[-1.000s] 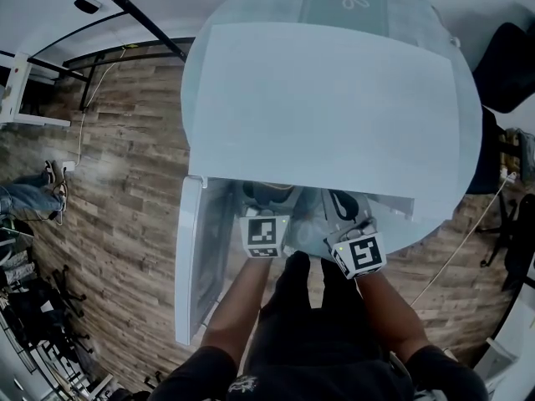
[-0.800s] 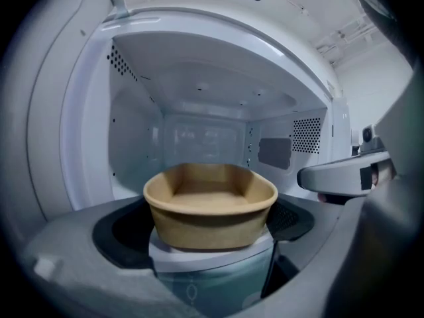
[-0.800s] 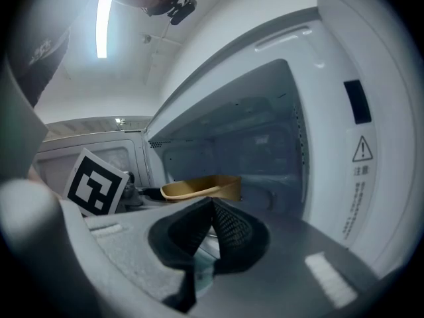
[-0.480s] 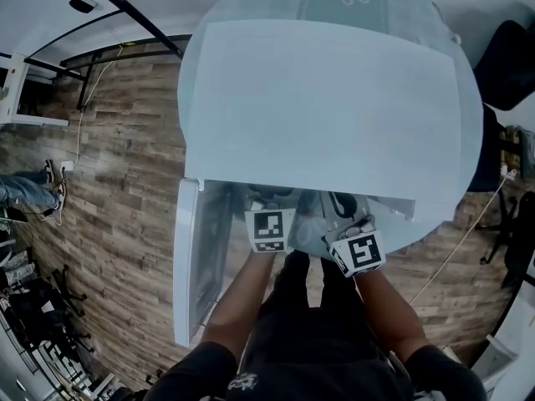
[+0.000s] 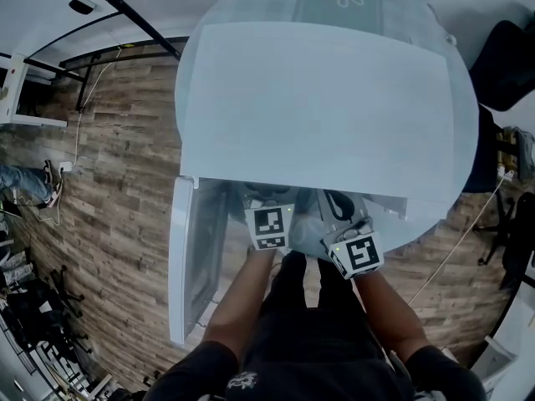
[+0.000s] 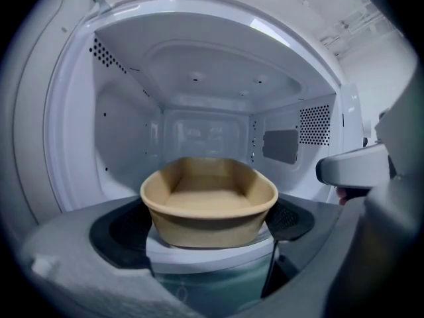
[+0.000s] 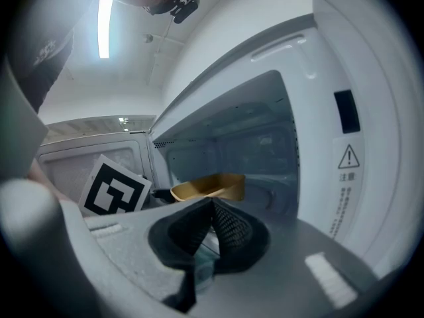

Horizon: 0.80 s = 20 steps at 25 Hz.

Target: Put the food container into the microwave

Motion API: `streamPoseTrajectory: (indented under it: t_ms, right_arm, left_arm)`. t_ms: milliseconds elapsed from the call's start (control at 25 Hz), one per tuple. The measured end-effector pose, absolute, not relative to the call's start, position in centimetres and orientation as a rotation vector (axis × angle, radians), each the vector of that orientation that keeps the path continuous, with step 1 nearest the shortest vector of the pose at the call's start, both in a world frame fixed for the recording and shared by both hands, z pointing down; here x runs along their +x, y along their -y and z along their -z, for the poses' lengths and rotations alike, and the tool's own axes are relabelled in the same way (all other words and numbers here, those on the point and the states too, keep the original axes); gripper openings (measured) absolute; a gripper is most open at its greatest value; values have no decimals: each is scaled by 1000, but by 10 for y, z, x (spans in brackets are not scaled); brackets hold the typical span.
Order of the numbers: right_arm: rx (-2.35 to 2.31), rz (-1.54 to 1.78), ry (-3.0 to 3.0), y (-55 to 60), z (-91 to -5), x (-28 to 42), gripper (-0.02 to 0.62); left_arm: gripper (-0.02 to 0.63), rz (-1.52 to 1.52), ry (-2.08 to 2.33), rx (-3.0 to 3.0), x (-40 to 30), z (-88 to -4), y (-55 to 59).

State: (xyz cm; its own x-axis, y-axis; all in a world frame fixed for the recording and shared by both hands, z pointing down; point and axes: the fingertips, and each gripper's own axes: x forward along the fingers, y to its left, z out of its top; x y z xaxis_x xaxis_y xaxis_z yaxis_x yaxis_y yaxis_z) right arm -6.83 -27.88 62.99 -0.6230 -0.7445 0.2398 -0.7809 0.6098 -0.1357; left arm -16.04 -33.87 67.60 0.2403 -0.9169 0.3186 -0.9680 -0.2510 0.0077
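Microwave point(image 5: 326, 107): white, boxy, smooth flat top, standing on a round pale table point(image 5: 465, 182). Its door point(image 5: 188, 266) is swung out to the left. Plank-pattern wood floor point(image 5: 125, 182) all round.

Cavity point(image 6: 205, 105): glossy white walls, domed ceiling, patches of small perforations point(image 6: 315, 124) high on the side walls, and a grey rectangular panel on the right wall.

Food container point(image 6: 209, 204): tan, matte, oval-cornered tub with a rolled rim and sloping sides. It is empty, with a flat bottom.

Left gripper point(image 6: 205, 227): grey moulded body, black textured pads point(image 6: 119, 234). The jaws stand wide, one pad against each long side of the tub, and they carry it. The tub sits level between them, right in the microwave's mouth with the cavity open behind it. Whether its base touches the cavity floor I cannot tell.

Right gripper point(image 7: 211, 227): same grey body. Its mesh-textured black pads are pressed together into a narrow wedge with nothing between them. It hangs at the right of the opening, beside the front panel with its triangular warning label point(image 7: 346, 177). From there the tub shows inside the opening, apart from these jaws. The left gripper's black-and-white marker cube point(image 7: 114, 189) is just to the tub's left.
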Motion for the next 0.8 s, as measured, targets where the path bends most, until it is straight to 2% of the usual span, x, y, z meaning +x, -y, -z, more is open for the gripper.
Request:
streamPoseTrajectory:
  t_ms: [480, 560, 800]
  right_arm:
    - [1220, -326, 2707, 272, -619, -68, 2]
    - [1204, -331, 2711, 270, -619, -69, 2]
    - [1186, -350, 2718, 266, -623, -68, 2]
  left_arm:
    - [519, -392, 1766, 2284, -155, -680, 331]
    - [600, -404, 1738, 2278, -150, -683, 334]
    - [600, -405, 1769, 2246, -150, -684, 329]
